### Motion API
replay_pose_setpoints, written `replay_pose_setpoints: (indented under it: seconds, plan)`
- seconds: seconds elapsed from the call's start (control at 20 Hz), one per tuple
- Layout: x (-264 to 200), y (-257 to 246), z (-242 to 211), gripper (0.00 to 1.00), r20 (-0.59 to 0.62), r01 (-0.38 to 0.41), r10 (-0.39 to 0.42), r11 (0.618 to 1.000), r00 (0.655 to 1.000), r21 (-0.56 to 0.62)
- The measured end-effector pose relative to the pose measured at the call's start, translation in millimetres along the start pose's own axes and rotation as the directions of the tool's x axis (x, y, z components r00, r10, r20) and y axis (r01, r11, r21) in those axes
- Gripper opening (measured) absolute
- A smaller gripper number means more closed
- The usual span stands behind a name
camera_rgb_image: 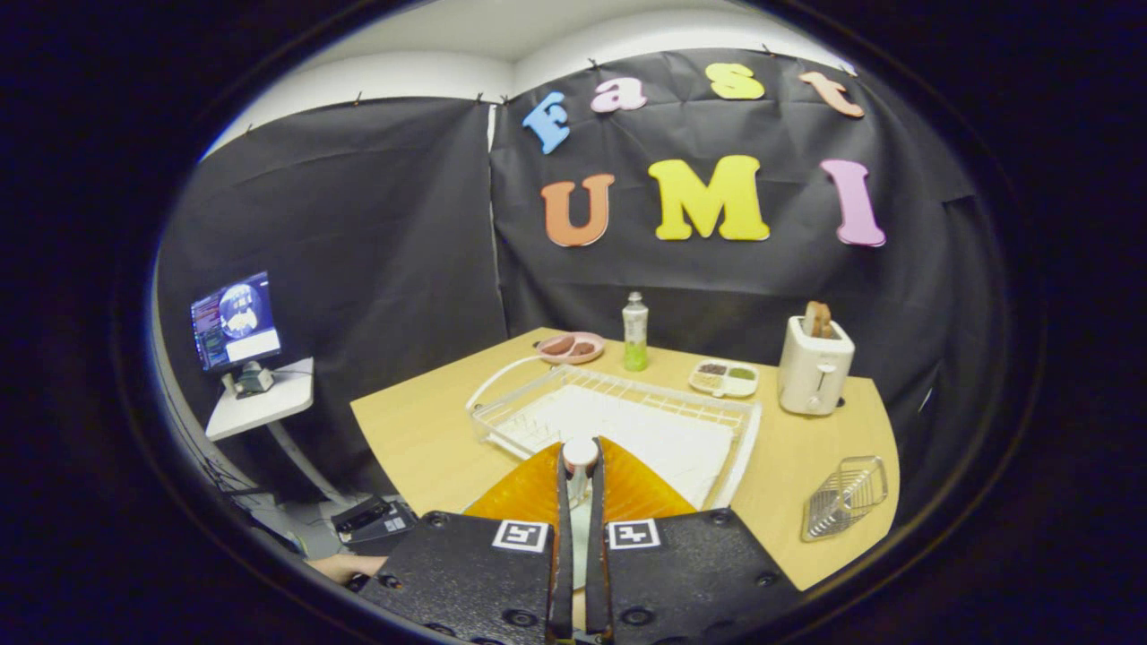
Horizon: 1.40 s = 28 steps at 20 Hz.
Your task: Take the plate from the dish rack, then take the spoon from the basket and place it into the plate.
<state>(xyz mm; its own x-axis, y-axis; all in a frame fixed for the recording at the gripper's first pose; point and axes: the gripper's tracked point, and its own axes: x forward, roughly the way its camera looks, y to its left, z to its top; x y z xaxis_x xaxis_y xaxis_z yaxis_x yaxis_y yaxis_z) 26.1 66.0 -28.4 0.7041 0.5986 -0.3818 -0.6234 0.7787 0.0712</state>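
My gripper is shut on the spoon; only the spoon's pale rounded end shows, pinched between the fingertips. Right under the fingers lies the amber ribbed plate on the wooden table, spreading out to both sides of them; its near part is hidden behind the gripper body. Just beyond the plate stands the white wire dish rack on its white tray, with nothing standing in its slots. The wire basket lies to the right of the fingers near the table's edge, and no spoon is visible in it.
Behind the rack stand a pink dish with food, a green bottle, a divided snack dish and a white toaster with bread. A monitor sits on a side stand to the left. A hand shows beside the gripper body.
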Motion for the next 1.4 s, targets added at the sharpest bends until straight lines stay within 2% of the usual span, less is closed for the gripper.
replay_pose_setpoints:
  seconds: [0.35, 0.65, 1.1, 1.4]
  plan:
    - [39.4, 40.8, -32.3, 0.12, -0.124, -0.093, 0.092, 0.996, 0.988, -0.008]
    - [54.1, 54.3, -46.3, 0.14, -0.172, -0.141, 0.144, 0.99, 0.974, 0.029]
    - [52.9, 46.4, -47.5, 0.21, -0.167, -0.132, 0.133, 0.991, 0.977, 0.018]
    - [44.3, 21.3, -38.9, 0.54, -0.104, -0.059, 0.064, 0.997, 0.992, 0.056]
